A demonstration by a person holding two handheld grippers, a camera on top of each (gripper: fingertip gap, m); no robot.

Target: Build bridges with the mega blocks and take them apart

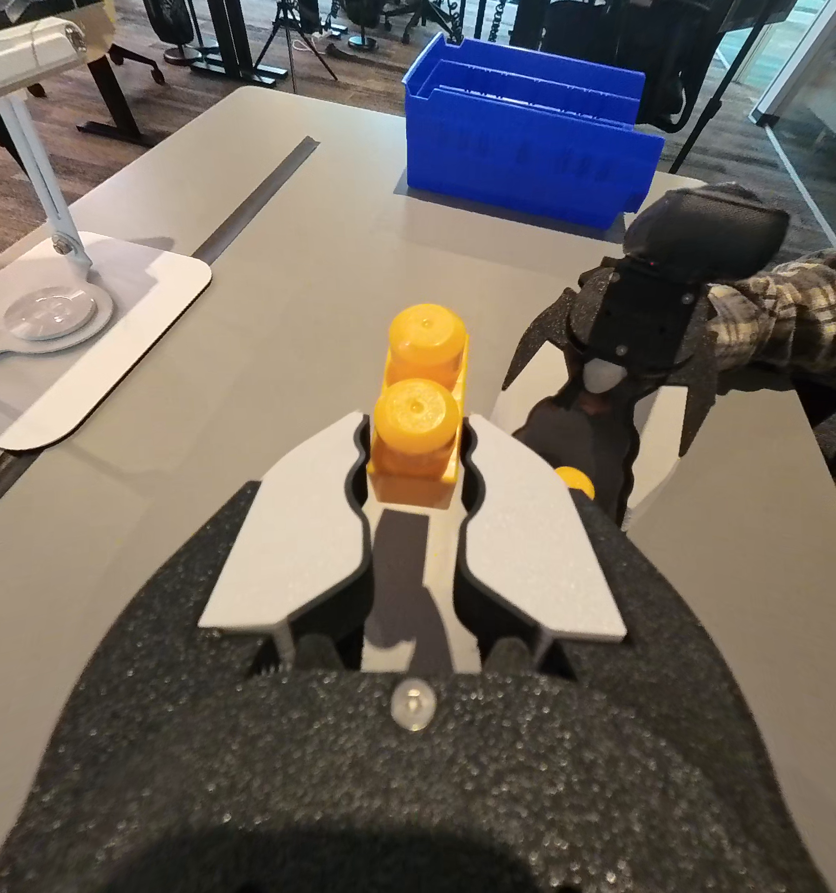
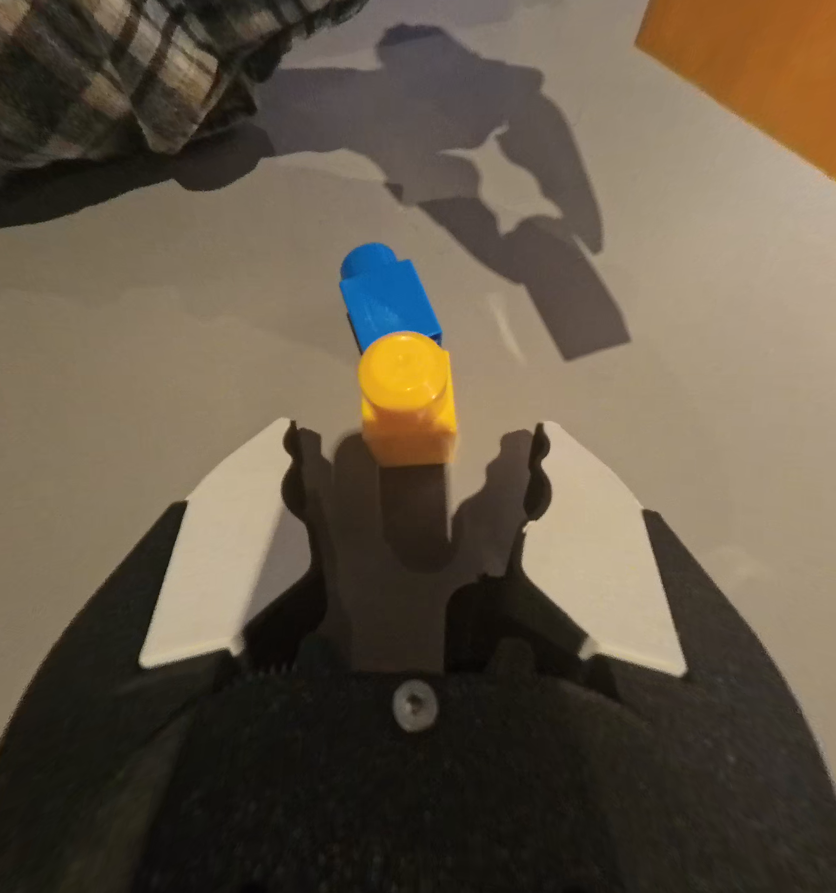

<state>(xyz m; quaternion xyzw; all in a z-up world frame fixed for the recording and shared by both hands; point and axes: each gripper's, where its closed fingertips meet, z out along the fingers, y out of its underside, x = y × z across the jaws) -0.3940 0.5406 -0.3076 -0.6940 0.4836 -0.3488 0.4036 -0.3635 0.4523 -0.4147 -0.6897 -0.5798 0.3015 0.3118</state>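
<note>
Blocks: no bridge standing on table yet, so w/ pieces loose this reads as early build or late teardown; can't tell which. Bin: 1. Long yellow, 2 studs: 1, pinched in left gripper. Right gripper spread wide round small yellow standing upright, not touching. Small blue: 1, lying just behind it.

Left gripper: its white fingers hide the sides of the long yellow block.
Small yellow block: only a round bit peeks out past the right finger.
Big yellow block: cut off by the top corner of the right wrist view.
Checked sleeve: blurry, and cut off at the edge.
Blue block: its near end sits behind the small yellow block.
</note>
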